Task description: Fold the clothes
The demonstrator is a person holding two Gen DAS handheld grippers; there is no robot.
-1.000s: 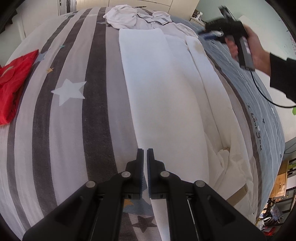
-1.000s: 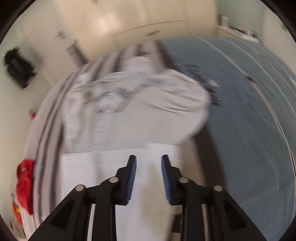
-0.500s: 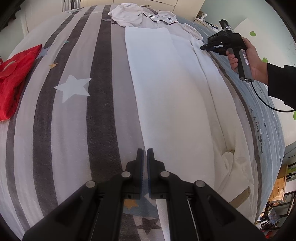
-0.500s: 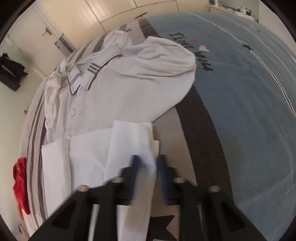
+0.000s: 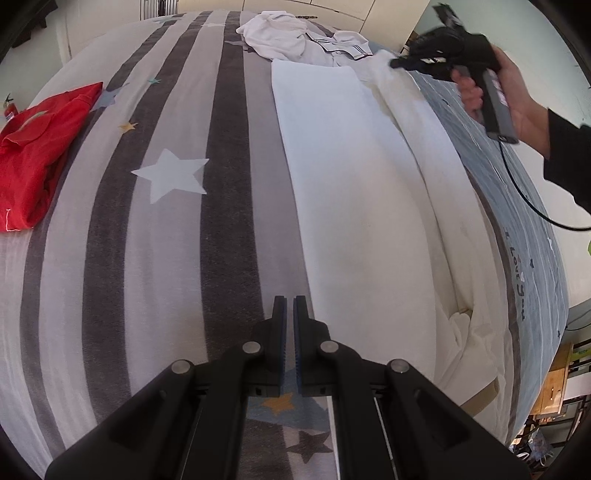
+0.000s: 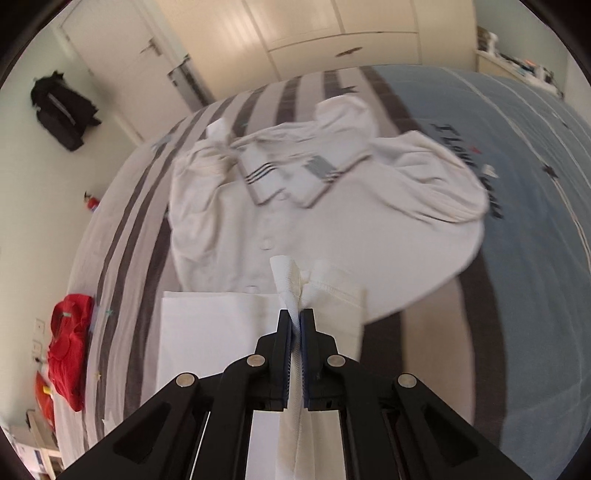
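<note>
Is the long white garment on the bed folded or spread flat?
Folded lengthwise. The long white garment lies as a narrow strip of overlapping layers, and the right tool pinches its doubled far edge.

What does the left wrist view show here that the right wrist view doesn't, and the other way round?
Only the left wrist view: the left gripper shut on nothing above the striped bedspread, and a hand holding the other gripper.

Only the right wrist view: the right gripper shut on a bunched edge of the white garment, plus wardrobe doors.

Both: the white garment, the collared shirt and the red garment.
</note>
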